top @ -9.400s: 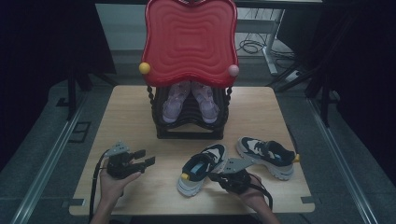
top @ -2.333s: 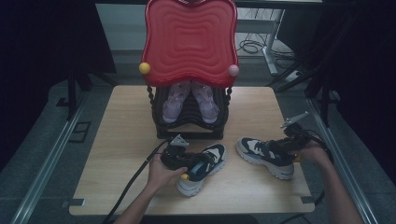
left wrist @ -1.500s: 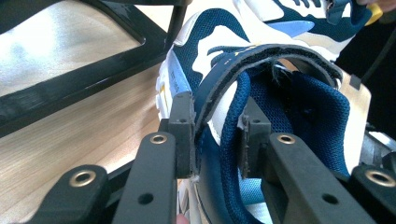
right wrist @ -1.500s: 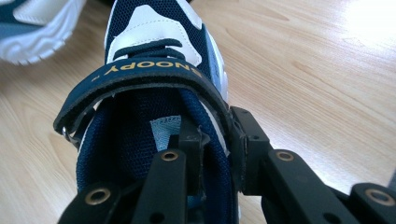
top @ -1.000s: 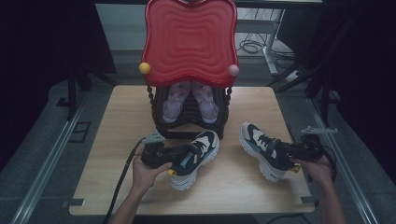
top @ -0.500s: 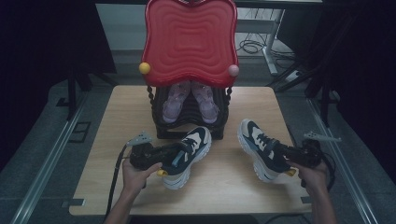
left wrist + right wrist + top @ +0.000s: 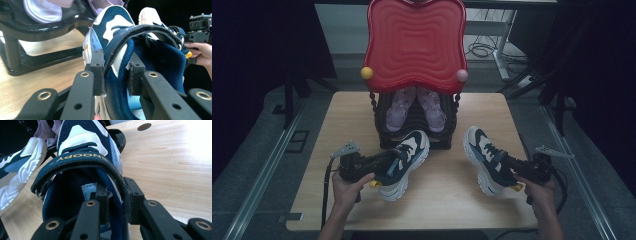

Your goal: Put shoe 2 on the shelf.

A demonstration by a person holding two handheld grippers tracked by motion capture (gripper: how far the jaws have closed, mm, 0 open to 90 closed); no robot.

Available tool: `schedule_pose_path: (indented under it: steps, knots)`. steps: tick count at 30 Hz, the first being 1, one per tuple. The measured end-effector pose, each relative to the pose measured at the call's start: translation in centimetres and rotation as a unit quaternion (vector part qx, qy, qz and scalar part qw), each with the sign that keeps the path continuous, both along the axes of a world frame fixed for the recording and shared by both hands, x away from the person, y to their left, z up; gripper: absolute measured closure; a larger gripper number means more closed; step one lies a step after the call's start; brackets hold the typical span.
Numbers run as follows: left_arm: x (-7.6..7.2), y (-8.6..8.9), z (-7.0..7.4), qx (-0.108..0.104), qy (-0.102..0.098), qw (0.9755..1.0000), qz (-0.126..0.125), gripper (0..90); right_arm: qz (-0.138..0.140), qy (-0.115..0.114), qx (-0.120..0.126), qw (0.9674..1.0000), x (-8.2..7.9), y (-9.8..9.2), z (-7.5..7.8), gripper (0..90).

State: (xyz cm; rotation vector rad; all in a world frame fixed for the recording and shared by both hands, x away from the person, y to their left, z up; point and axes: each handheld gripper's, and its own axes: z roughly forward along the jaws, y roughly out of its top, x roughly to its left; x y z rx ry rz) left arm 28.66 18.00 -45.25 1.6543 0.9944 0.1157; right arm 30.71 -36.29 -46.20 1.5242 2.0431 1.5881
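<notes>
Two mesh-and-leather sneakers (image 7: pixel 404 162) (image 7: pixel 487 160) on grained wooden table (image 7: pixel 447 200).

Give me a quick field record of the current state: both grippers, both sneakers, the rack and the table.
left gripper: shut on left sneaker's collar wall, one jaw inside, one outside
right gripper: shut on right sneaker's collar wall
left sneaker: navy and white, toe by the rack's base
right sneaker: navy and white, strap reads SNOOPY, toe pointing away from the person
rack: black, holds pink shoes, red panel on top
table: light wood
</notes>
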Motion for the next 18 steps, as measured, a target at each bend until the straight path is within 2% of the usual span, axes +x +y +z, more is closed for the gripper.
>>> schedule_pose_path:
  steps: [7, 18]
  knots:
    - [-0.5, 1.3, 0.4, -0.007, -0.013, 0.9998, 0.011, 72.3, -0.001, -0.009, 0.018, 0.9998, -0.1, 0.4, -0.1, 76.3]
    - [-1.0, 3.8, 0.6, -0.04, -0.014, 0.9987, 0.028, 72.3, -0.005, -0.018, 0.036, 0.9992, 0.2, 1.0, -0.3, 76.2]
